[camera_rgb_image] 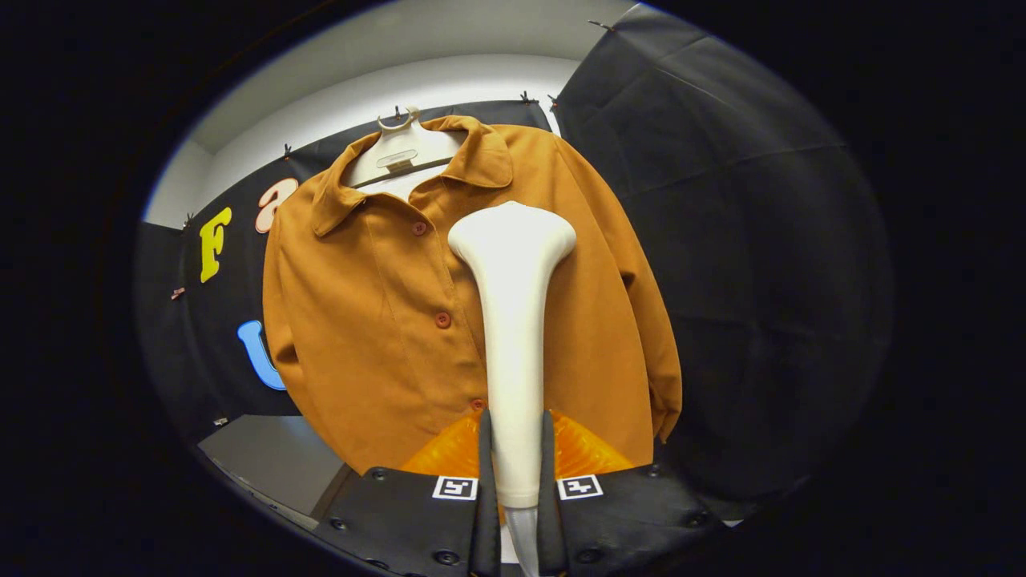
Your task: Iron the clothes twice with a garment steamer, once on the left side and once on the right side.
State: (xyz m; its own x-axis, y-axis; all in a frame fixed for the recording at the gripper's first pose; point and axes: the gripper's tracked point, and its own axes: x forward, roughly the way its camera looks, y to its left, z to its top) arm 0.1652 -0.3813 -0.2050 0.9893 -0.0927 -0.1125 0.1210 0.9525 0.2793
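Claw [514, 465]: jaws drawn in to a narrow gap, both fingers pressed against the sides of the steamer [513, 320] handle, one on each flank; grasping it. Steamer: white, long tapered handle rising upright from between the fingers, widening to a broad rounded head at the top; a grey neck leaves the handle's lower end between the fingers. Head position: in front of the shirt's [385, 320] chest, just right of the button line, below the collar; whether the head touches the cloth cannot be told. Shirt: rust-orange, long-sleeved, collared, buttoned down the front with matching buttons [442, 320], hung facing the claw; sleeves hang at both sides, the right cuff lying near the hem. Hanger [398, 152]: pale, wide-shouldered, inside the open collar, its hook caught at the top edge of the black cloth wall [721, 200]. Wall: black cloth behind and to the right of the shirt, pinned with small clips; white wall above it. Grey surface [272, 461]: below the shirt, left of the fingers.
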